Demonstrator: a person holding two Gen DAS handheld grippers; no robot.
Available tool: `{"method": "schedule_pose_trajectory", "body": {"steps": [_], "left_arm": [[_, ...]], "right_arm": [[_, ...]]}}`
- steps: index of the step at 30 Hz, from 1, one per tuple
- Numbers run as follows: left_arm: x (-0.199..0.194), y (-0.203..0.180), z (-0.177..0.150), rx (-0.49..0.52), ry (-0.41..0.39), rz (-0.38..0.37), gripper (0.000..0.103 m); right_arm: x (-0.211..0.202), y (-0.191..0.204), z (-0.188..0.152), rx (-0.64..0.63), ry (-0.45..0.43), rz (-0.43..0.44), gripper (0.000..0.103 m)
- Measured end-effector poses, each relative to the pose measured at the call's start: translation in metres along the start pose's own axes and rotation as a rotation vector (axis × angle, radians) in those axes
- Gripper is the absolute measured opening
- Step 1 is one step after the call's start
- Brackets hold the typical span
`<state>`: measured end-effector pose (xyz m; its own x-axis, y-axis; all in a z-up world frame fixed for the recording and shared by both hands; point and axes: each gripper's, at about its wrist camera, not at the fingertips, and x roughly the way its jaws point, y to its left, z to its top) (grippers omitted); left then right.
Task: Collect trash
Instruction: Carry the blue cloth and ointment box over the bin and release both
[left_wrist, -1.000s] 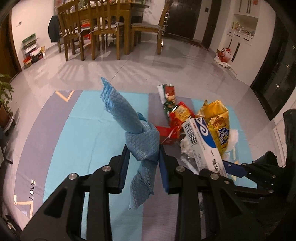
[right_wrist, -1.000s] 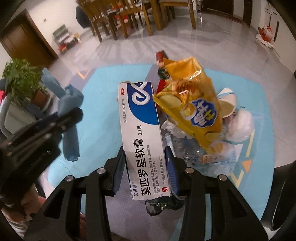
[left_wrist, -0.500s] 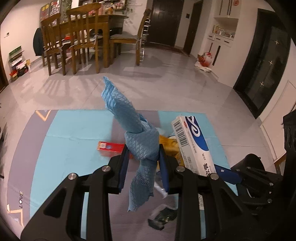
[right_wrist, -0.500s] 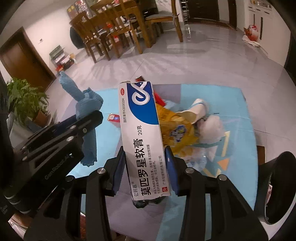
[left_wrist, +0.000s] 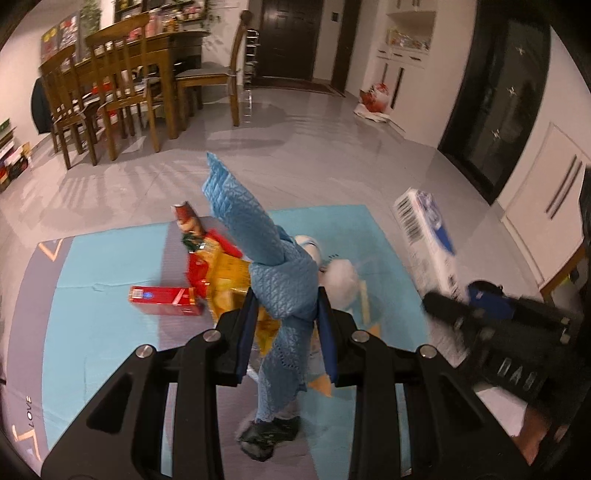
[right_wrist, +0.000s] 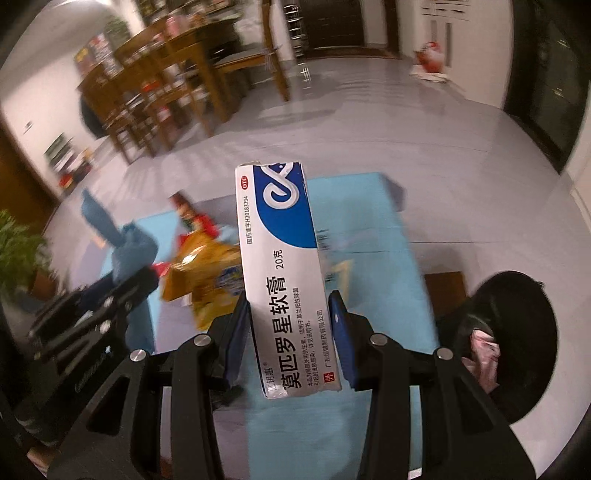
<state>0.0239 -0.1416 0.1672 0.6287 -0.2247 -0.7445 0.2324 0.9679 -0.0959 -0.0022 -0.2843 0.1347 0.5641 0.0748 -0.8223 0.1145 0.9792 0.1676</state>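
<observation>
Looks like we're sitting in somebody's home, dining-room end of an open living space. A wooden table (left_wrist: 166, 48) with matching chairs (left_wrist: 125, 99) is standing on glossy grey floor tiles (left_wrist: 314, 147), a potted plant (right_wrist: 18, 258) is growing by the wall, and white cabinets (left_wrist: 406, 44) are lining the far side.

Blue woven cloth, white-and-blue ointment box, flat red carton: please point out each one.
Blue woven cloth (left_wrist: 284, 273), left wrist view, knotted middle.
White-and-blue ointment box (right_wrist: 284, 258), right wrist view, printed front face.
Flat red carton (left_wrist: 162, 297), left wrist view, top face.
</observation>
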Motion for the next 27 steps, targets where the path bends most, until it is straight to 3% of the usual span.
{"method": "schedule_pose_trajectory", "body": {"steps": [9,13,27], "left_arm": [[0.02,-0.075,-0.008,0.124,0.048,-0.036,0.031],[0.036,-0.111,-0.009,0.148,0.091,-0.085,0.031],[0.082,-0.237,-0.031,0.31,0.196,-0.223,0.031]], "right_arm": [[-0.023,-0.085,0.002,0.196,-0.056,-0.124,0.043],[-0.033,-0.116,-0.002,0.27,-0.073,-0.172,0.043],[-0.051,-0.224,-0.034,0.483,-0.039,-0.285,0.043]]}}
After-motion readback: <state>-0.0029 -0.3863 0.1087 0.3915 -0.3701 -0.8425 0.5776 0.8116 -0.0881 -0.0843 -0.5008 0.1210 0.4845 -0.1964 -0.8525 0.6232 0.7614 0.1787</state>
